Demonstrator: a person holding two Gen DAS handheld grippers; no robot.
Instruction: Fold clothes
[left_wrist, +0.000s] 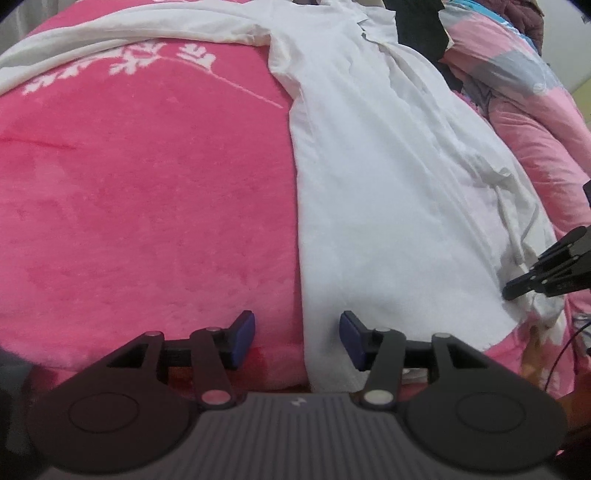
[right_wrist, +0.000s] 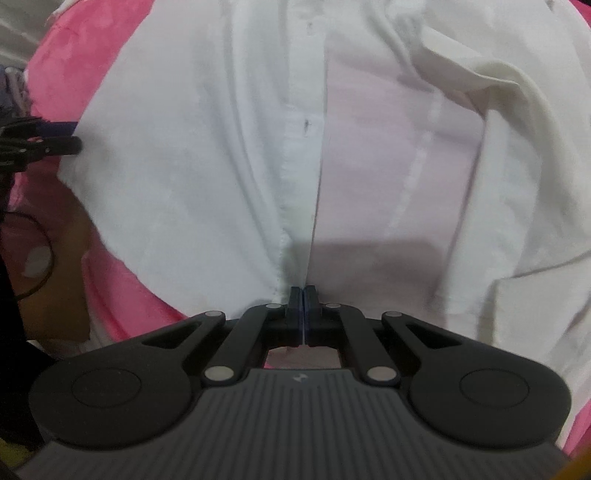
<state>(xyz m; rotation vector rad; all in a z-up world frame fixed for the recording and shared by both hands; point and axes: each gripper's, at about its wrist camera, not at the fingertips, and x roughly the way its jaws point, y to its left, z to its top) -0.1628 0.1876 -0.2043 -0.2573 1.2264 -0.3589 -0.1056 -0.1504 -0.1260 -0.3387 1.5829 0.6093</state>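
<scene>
A white button shirt (left_wrist: 388, 177) lies spread lengthwise on a pink blanket (left_wrist: 147, 203), one sleeve (left_wrist: 110, 33) stretched out to the far left. My left gripper (left_wrist: 297, 338) is open and empty, its jaws astride the shirt's left bottom edge, just above the blanket. My right gripper (right_wrist: 303, 295) is shut on the shirt's (right_wrist: 192, 155) front placket edge at the hem. It shows in the left wrist view (left_wrist: 517, 290) at the shirt's right bottom corner. The left gripper shows at the left edge of the right wrist view (right_wrist: 62, 146).
A pink and grey patterned quilt (left_wrist: 524, 92) is heaped along the right side of the bed. Dark clothes (left_wrist: 421, 26) lie at the far end near the shirt's collar. A black cable (right_wrist: 33, 254) hangs at the near left.
</scene>
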